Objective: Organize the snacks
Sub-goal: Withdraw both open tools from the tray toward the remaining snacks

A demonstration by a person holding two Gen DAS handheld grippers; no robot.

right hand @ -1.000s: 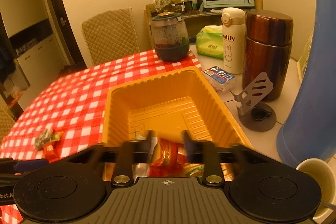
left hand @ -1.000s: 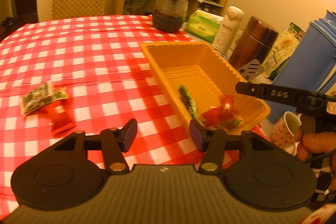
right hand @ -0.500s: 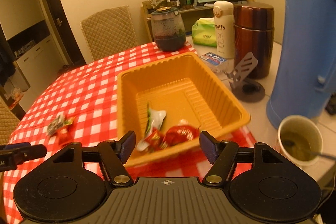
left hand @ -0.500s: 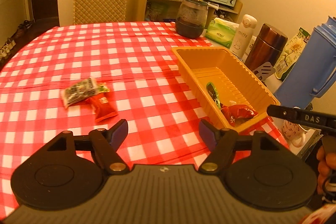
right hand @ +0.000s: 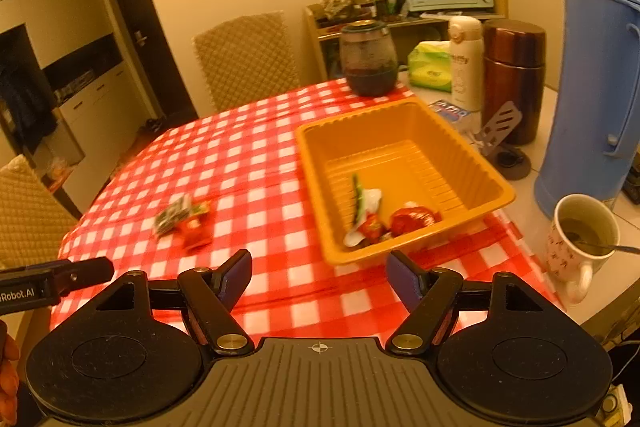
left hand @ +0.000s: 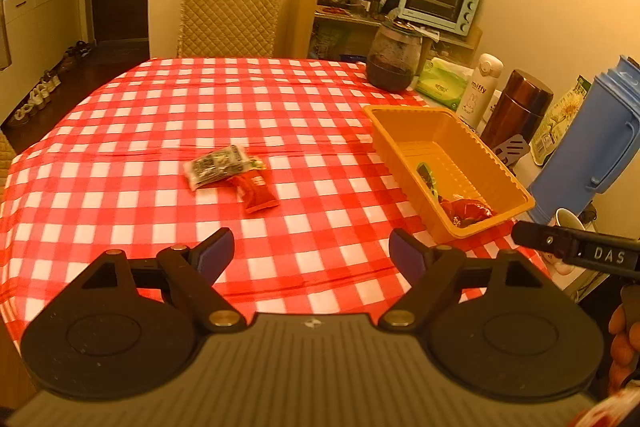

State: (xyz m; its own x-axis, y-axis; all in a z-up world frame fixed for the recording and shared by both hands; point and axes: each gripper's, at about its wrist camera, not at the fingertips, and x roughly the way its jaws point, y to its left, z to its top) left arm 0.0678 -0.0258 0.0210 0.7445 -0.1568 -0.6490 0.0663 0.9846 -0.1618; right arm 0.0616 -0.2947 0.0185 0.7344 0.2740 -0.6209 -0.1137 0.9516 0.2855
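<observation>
An orange tray (left hand: pixel 404 115) (right hand: pixel 312 163) sits at the right of the red-checked table and holds several snack packets (right hand: pixel 376 215) (left hand: pixel 464 209). On the cloth to its left lie a dark-printed packet (left hand: pixel 216 166) and a red packet (left hand: pixel 256 191), seen together as a blurred pile (right hand: pixel 182 217) in the right wrist view. My left gripper (left hand: pixel 311 253) hovers over the table's near edge, its jaws opening with nothing between them. My right gripper (right hand: pixel 318 277) hangs just short of the tray's near wall, jaws also opening and empty.
Along the right edge stand a blue thermos (right hand: pixel 596 75), a brown flask (right hand: pixel 514 75), a white bottle (right hand: pixel 464 63), a mug with a spoon (right hand: pixel 580 239) and a dark glass jar (right hand: pixel 368 63). A padded chair (left hand: pixel 230 15) stands behind the table, another (right hand: pixel 28 211) at left.
Both grippers have pulled back and up from the tray, and their jaws have spread wider. The right one left a red packet lying in the tray.
</observation>
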